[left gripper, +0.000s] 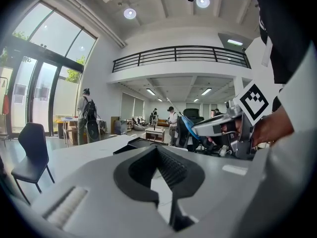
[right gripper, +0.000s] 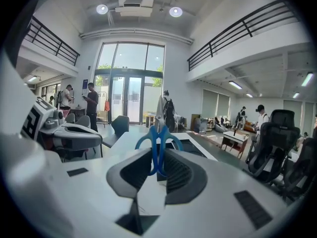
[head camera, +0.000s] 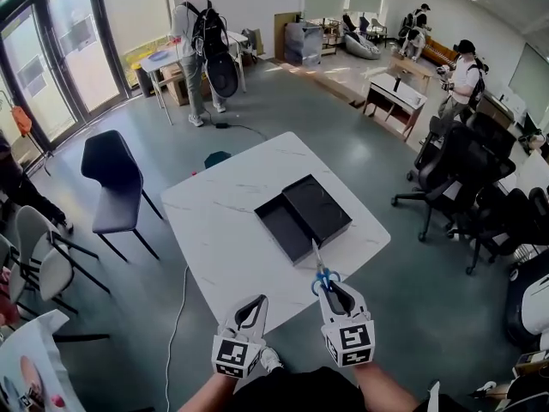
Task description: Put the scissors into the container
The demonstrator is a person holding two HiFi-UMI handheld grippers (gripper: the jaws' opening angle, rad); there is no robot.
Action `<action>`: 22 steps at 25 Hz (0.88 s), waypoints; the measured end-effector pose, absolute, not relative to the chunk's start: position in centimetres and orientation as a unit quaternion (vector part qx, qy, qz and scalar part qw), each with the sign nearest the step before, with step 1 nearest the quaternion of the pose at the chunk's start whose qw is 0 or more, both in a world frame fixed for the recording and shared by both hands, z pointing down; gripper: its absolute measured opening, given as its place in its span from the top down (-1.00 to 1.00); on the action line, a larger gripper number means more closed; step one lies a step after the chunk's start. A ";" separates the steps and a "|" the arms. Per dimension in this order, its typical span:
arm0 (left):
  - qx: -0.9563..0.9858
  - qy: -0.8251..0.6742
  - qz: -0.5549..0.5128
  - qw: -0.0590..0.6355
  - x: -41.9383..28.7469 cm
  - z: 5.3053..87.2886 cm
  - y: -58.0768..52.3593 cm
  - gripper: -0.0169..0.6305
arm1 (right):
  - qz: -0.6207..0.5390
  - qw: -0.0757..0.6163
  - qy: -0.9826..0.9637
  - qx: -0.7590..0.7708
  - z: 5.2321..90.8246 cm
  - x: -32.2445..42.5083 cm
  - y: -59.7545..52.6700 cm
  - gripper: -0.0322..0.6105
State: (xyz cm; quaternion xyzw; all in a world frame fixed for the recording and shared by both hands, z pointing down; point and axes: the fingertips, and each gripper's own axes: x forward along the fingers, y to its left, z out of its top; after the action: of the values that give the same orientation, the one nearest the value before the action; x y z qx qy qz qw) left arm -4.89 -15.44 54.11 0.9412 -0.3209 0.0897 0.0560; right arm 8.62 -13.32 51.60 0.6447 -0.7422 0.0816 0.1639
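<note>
Scissors (head camera: 322, 273) with blue handles are held in my right gripper (head camera: 333, 292), which is shut on the handles; the blades point up and forward toward the container. In the right gripper view the blue scissors (right gripper: 157, 143) stand upright between the jaws of that gripper (right gripper: 157, 171). The container (head camera: 303, 215) is a black open box lying beside its black lid in the middle of the white table (head camera: 223, 230), just beyond the blade tips. My left gripper (head camera: 250, 310) hovers at the table's near edge, shut and holding nothing; its jaws (left gripper: 159, 175) meet with no gap.
A black chair (head camera: 111, 178) and a white chair (head camera: 39, 260) stand left of the table. Black office chairs (head camera: 463, 174) crowd the right side. A cable (head camera: 176, 324) runs along the floor. Several people stand at desks far back.
</note>
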 end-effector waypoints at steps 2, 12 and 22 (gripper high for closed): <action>0.942 -0.319 0.094 0.054 -5.5 54.2 -16.2 0.92 | 0.082 0.172 -0.744 0.640 51.6 7.9 -14.2 0.64; 0.939 -0.327 0.091 0.059 -6.3 54.6 -18.5 0.92 | 0.075 0.185 -0.755 0.625 51.9 6.6 -17.8 0.64; 0.918 -0.380 0.095 0.068 -5.6 55.3 -22.9 0.92 | 0.088 0.201 -0.776 0.591 54.4 8.3 -23.0 0.64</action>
State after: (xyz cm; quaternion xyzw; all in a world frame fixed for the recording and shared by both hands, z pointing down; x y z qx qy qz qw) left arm -5.65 -22.94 55.25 0.9177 -0.3797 0.0948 0.0679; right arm 8.26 -23.03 54.43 0.5912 -0.7761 0.0878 0.2010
